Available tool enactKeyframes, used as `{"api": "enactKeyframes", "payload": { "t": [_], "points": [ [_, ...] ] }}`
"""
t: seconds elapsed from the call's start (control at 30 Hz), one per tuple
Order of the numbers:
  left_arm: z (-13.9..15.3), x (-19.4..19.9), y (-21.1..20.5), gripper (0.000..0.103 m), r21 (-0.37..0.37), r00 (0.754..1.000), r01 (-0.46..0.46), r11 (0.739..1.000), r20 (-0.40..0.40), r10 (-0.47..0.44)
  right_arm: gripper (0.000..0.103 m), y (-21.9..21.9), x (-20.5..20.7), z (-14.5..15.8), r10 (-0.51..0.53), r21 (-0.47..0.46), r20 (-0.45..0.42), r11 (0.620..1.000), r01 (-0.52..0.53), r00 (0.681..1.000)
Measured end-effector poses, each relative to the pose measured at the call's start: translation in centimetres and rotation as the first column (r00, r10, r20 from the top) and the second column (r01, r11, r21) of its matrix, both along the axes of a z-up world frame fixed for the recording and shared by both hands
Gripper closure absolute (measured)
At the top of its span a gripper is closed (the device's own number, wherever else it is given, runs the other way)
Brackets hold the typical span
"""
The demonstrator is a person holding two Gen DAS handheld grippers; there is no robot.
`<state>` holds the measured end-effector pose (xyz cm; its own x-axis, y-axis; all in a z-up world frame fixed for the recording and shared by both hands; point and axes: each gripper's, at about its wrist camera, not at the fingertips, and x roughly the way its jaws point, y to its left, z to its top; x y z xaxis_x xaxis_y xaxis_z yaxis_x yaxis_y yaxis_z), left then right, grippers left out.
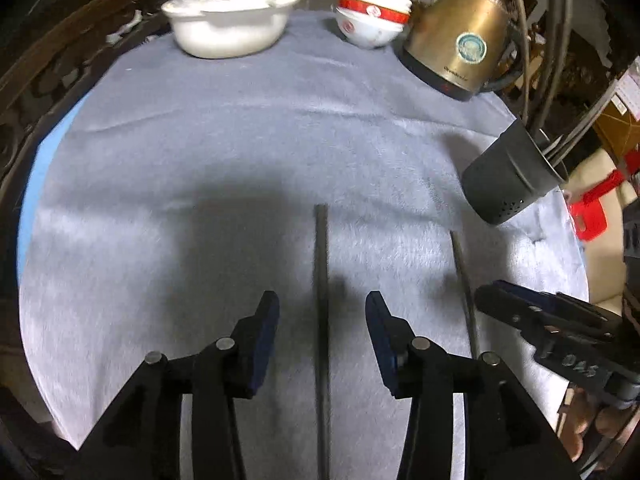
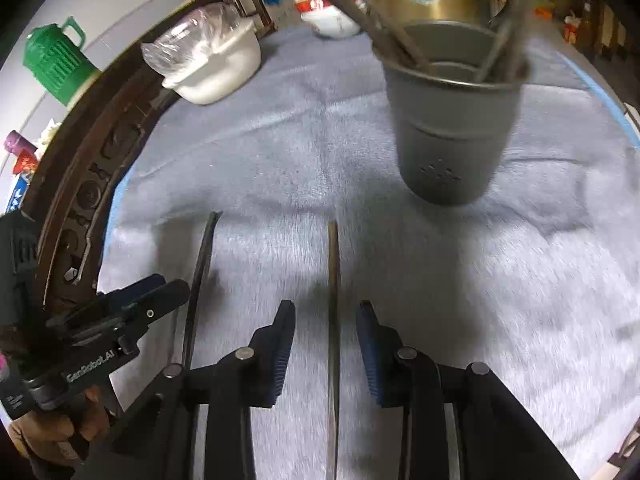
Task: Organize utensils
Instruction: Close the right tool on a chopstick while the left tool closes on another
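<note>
Two dark chopsticks lie side by side on the grey cloth. In the left wrist view my left gripper (image 1: pixel 322 312) is open and straddles one chopstick (image 1: pixel 321 280); the second chopstick (image 1: pixel 466 292) lies to its right, next to my right gripper (image 1: pixel 504 300). In the right wrist view my right gripper (image 2: pixel 326 320) is open and straddles a chopstick (image 2: pixel 333 300); the other chopstick (image 2: pixel 198 280) lies left, beside my left gripper (image 2: pixel 160 292). The grey utensil holder (image 2: pixel 450 128) stands ahead with several utensils in it; it also shows in the left wrist view (image 1: pixel 512 178).
A brass kettle (image 1: pixel 456 40), stacked red-and-white bowls (image 1: pixel 370 12) and a white pot with a plastic bag (image 1: pixel 230 20) stand at the far side of the round table. The carved wooden table rim (image 2: pixel 80 184) curves on the left. A green jug (image 2: pixel 54 62) sits beyond it.
</note>
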<state>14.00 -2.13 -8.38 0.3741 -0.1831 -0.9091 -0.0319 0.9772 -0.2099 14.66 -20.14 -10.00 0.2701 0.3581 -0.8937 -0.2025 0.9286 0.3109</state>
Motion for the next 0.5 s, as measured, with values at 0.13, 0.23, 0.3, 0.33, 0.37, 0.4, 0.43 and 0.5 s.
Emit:
{"api": "enactKeyframes", "payload": {
  "t": [0.13, 0.23, 0.3, 0.33, 0.37, 0.4, 0.43, 0.5],
  "points": [
    [-2.1, 2.3, -0.9, 0.075, -0.017, 0.988, 0.055, 0.998, -0.146, -0.057, 0.089, 0.8, 1.7, -1.6, 0.023, -0.058, -0.075, 0.998, -0.027, 0.997],
    [-2.5, 2.7, -0.8, 0.097, -0.021, 0.982, 0.096, 0.995, -0.159, -0.099, 0.095, 1.0, 2.1, -1.9, 0.053, -0.082, -0.087, 0.995, -0.061, 0.995],
    [-2.9, 3.1, -0.5, 0.097, -0.049, 0.980, 0.101, 0.994, -0.168, -0.108, 0.095, 1.2, 2.2, -2.0, 0.070, -0.091, -0.090, 0.993, -0.078, 0.994],
    [-3.1, 3.2, -0.3, 0.097, -0.064, 0.978, 0.099, 0.993, -0.177, -0.109, 0.095, 1.3, 2.3, -2.1, 0.081, -0.097, -0.093, 0.991, -0.090, 0.992],
    [-3.3, 3.4, -0.2, 0.097, -0.075, 0.977, 0.098, 0.992, -0.184, -0.111, 0.095, 1.4, 2.4, -2.1, 0.088, -0.098, -0.098, 0.990, -0.098, 0.991],
    [-3.5, 3.6, 0.0, 0.097, -0.087, 0.974, 0.100, 0.991, -0.193, -0.116, 0.095, 1.5, 2.6, -2.2, 0.095, -0.098, -0.103, 0.990, -0.105, 0.990],
    [-3.7, 3.7, 0.1, 0.097, -0.093, 0.972, 0.104, 0.990, -0.200, -0.121, 0.095, 1.6, 2.7, -2.1, 0.102, -0.101, -0.106, 0.989, -0.112, 0.989],
    [-4.0, 4.1, 0.2, 0.097, -0.098, 0.969, 0.110, 0.989, -0.212, -0.129, 0.095, 2.0, 2.7, -2.2, 0.116, -0.116, -0.105, 0.985, -0.128, 0.988]
  ]
}}
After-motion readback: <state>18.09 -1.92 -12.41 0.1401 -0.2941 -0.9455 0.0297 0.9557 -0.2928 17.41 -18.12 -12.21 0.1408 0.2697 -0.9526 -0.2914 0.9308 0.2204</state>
